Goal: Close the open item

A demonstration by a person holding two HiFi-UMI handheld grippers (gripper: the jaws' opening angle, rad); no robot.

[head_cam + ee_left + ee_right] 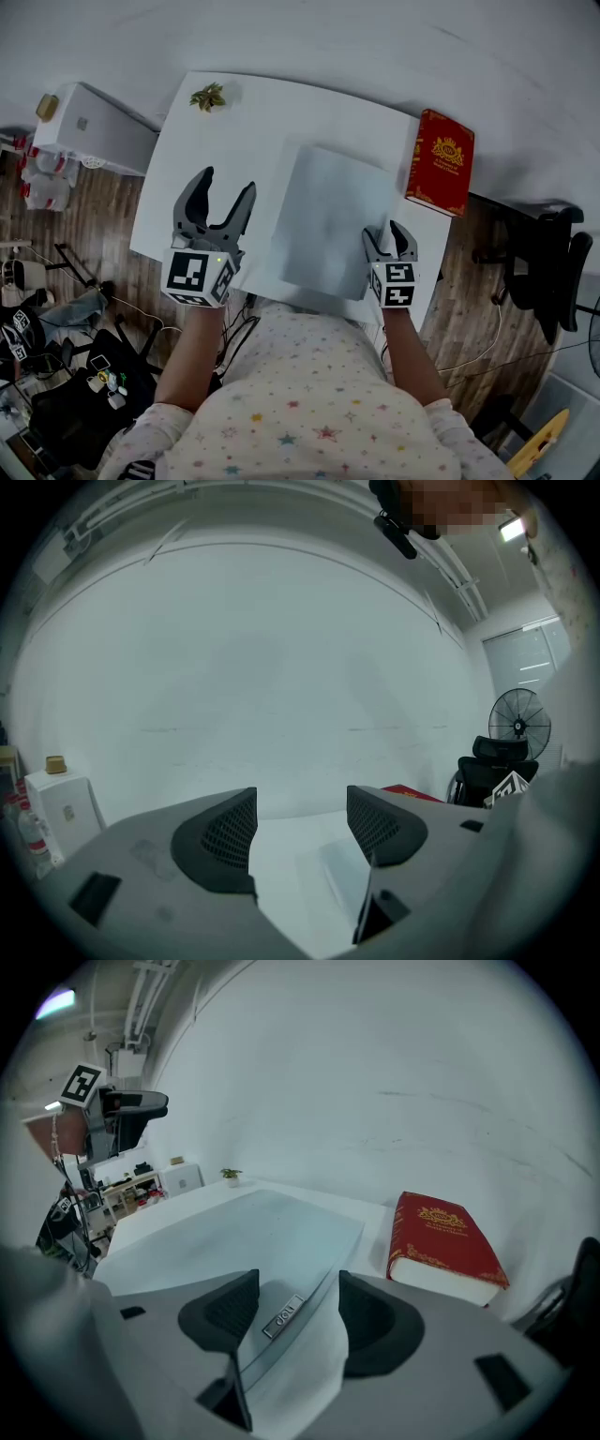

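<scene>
A pale grey-blue folder [328, 216] lies flat on the white table [206, 150]. A red hardback book [441, 161] lies shut at the table's far right edge. My right gripper [386, 234] is open at the folder's near right corner. In the right gripper view the folder [234, 1232] shows its edge and a small label strip between the spread jaws of the right gripper [298, 1302]. My left gripper [227, 183] is open and empty, held above the table left of the folder. The left gripper view looks past the left gripper [302, 822] at the folder [342, 874] and the wall.
A small potted plant [207, 96] stands at the table's far left corner. A white cabinet [94, 131] sits left of the table. A black office chair [548, 272] is at the right, and bags and cables lie on the wooden floor at lower left.
</scene>
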